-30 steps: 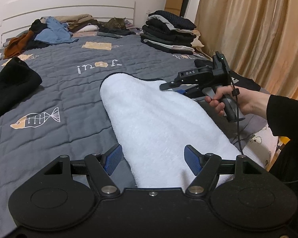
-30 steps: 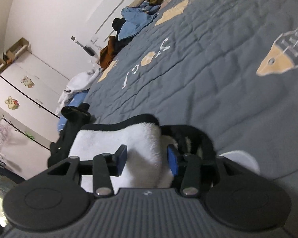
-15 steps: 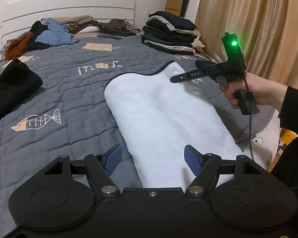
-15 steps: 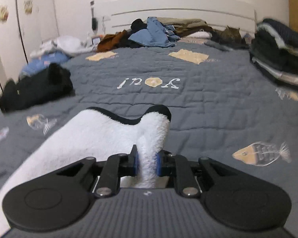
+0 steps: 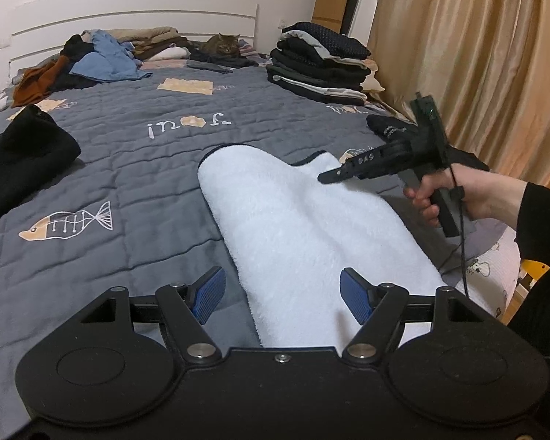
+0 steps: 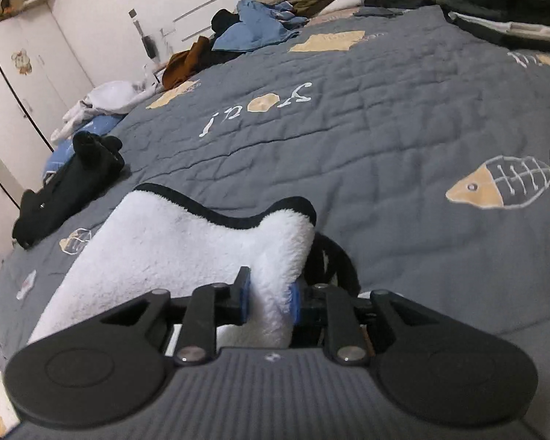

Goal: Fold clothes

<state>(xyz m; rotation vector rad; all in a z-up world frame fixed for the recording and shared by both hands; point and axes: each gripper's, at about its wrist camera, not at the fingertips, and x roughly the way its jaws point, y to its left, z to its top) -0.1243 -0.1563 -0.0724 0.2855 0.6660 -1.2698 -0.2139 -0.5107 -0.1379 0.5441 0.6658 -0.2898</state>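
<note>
A white fleece garment (image 5: pixel 297 220) with a dark trimmed edge lies lengthwise on the grey quilted bed (image 5: pixel 135 190). My left gripper (image 5: pixel 282 297) hovers open over its near end; the blue pads (image 5: pixel 209 293) stand apart from the fabric. My right gripper (image 6: pixel 267 300), seen in the left wrist view as a black tool (image 5: pixel 381 161) in a person's hand (image 5: pixel 454 194), pinches the far right corner of the garment (image 6: pixel 209 242). Its jaws are opening slightly, with the fleece still pressed between the pads. The corner is lifted off the bed.
A stack of folded dark clothes (image 5: pixel 319 69) sits at the far right. A loose pile of clothes (image 5: pixel 95 62) and a cat (image 5: pixel 223 44) are at the headboard. A black garment (image 5: pixel 22 150) lies at left. Curtains (image 5: pixel 476 55) hang on the right.
The right gripper shut on the garment's far corner, lifted it and rolled. In the left wrist view it rose, then came back down and left. The left gripper stayed still.
</note>
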